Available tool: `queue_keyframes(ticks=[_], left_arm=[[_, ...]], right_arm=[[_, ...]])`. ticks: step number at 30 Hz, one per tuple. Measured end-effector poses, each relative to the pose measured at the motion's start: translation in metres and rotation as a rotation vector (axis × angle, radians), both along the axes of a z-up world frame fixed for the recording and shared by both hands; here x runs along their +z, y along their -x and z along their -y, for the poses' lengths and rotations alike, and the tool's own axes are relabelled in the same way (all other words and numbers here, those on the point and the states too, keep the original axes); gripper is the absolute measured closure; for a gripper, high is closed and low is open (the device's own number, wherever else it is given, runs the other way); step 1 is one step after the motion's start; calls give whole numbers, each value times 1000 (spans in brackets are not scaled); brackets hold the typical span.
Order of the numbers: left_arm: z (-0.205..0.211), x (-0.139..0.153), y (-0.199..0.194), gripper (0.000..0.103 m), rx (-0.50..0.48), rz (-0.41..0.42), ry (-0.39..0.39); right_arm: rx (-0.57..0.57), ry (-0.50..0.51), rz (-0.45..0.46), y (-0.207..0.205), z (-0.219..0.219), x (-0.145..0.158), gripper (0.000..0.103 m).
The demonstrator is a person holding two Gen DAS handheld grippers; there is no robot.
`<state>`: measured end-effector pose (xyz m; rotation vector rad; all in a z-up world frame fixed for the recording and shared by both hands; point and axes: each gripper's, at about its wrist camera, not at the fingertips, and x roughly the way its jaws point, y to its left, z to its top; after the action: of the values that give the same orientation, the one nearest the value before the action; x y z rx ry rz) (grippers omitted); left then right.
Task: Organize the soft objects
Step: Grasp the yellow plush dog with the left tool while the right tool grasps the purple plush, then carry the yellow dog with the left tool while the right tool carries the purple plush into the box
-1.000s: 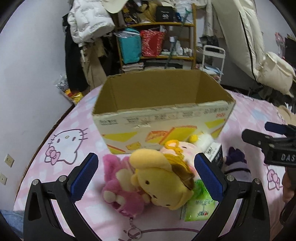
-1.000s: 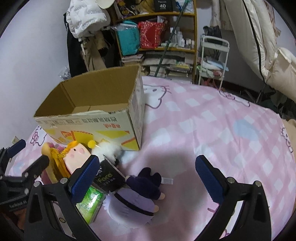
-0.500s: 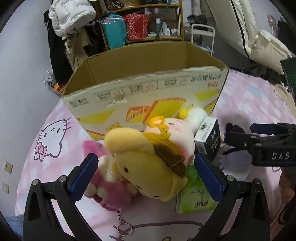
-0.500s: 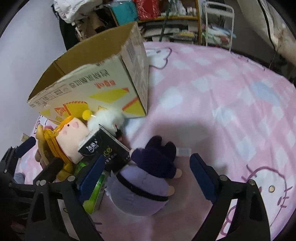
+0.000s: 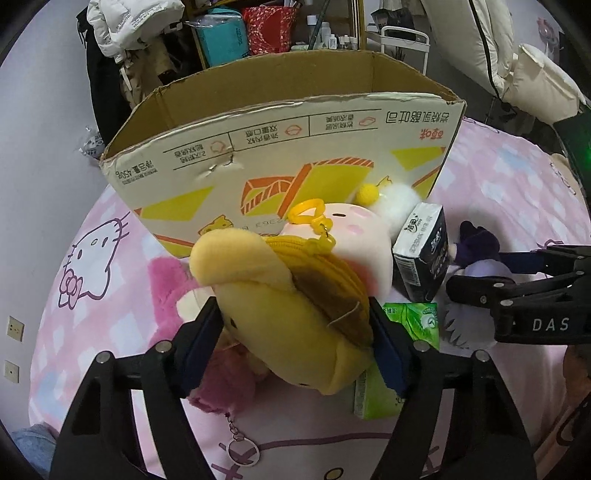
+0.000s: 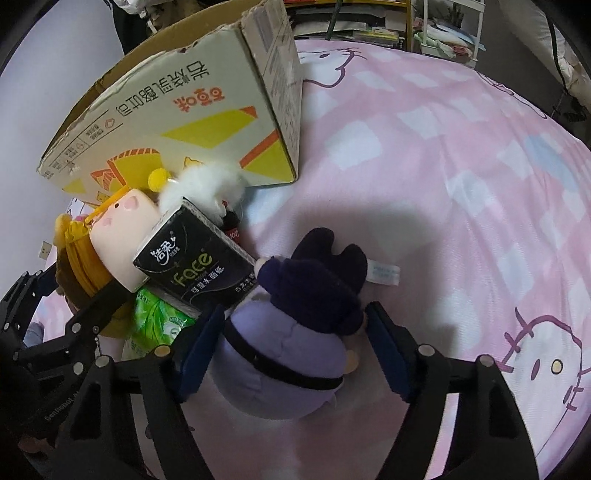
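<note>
The yellow plush dog (image 5: 291, 314) lies just in front of the cardboard box (image 5: 280, 147), on top of the heap of soft things, and the left gripper (image 5: 295, 343) has its blue fingers (image 5: 201, 341) pressed against both sides of the toy's head, holding it. Under the dog, on the side away from the box's right corner, a pink plush (image 5: 207, 354) with a key ring (image 5: 242, 452) on a chain shows beneath the left finger. A pale pink plush (image 5: 364, 247) with a yellow clip loop leans against the box front, touching the dog, and a white fluffy toy (image 5: 397, 201) with a yellow pompom sits just beside it, against the box.

Right of these, further from the box, a black tissue pack (image 6: 195, 267) lies tilted over a green tissue pack (image 6: 157, 323). Touching the black pack is the purple plush (image 6: 295, 336) with a dark navy head, lying on the pink bedspread (image 6: 461, 184) below the box's right corner. The right gripper (image 6: 295, 349) has its fingers (image 6: 388, 354) narrowed around this plush's body, each blue pad against or right at its sides, gripping it.

Behind the box stand cluttered shelves (image 5: 277, 33) and a white jacket (image 5: 133, 26).
</note>
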<state>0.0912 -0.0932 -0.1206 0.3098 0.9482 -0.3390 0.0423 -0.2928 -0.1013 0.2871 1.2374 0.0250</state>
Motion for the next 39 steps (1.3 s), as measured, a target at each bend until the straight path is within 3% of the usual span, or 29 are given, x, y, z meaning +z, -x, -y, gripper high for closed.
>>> queue_keyframes(ticks=[12, 17, 25, 35, 39], left_arm=[[-17, 10, 4, 34, 50, 1, 62], [-24, 19, 7, 34, 74, 22, 94], [-36, 48, 26, 34, 81, 138, 137], [-50, 79, 52, 33, 89, 296, 160], [-59, 97, 63, 33, 142, 407, 171]], right_arm=[[2, 33, 16, 7, -8, 12, 31], [-26, 24, 86, 11, 1, 29, 32], [-20, 45, 279, 21, -3, 74, 32], [-34, 97, 420, 44, -8, 108, 32], [-30, 124, 512, 56, -16, 127, 32]])
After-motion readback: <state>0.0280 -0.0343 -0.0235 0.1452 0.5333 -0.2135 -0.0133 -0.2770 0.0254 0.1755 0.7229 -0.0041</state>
